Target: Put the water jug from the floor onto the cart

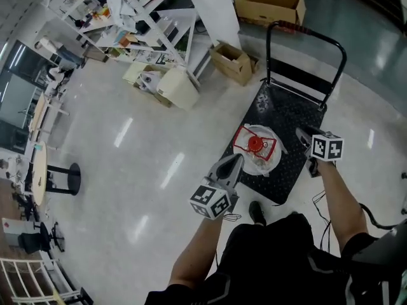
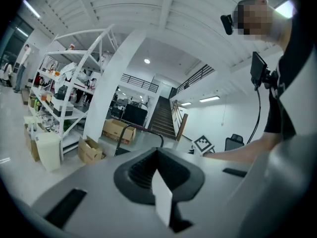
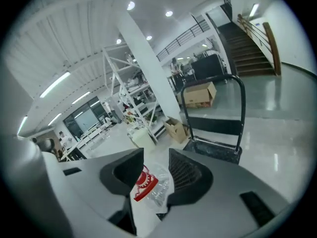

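Observation:
The clear water jug (image 1: 256, 148), with a red cap and red handle, stands on the black cart's deck (image 1: 289, 110), toward its near end. Through the gap between my right gripper's jaws, the jug (image 3: 148, 185) shows lower down, untouched. My right gripper (image 1: 304, 134) hovers open just right of the jug, with nothing between its fingers (image 3: 156, 157). My left gripper (image 1: 236, 161) hangs at the jug's near left side, apart from it. Its jaws (image 2: 157, 151) meet with nothing held. The cart's push handle (image 1: 305, 40) rises at the far end.
Two cardboard boxes (image 1: 232, 61) (image 1: 270, 5) lie beyond the cart. A white pillar (image 1: 213, 8), a white shelving rack (image 1: 127, 11) and a white bin (image 1: 179, 88) stand to the far left. A round-based stand (image 1: 63, 178) is at the left. The person's foot (image 1: 256, 213) is by the cart's near edge.

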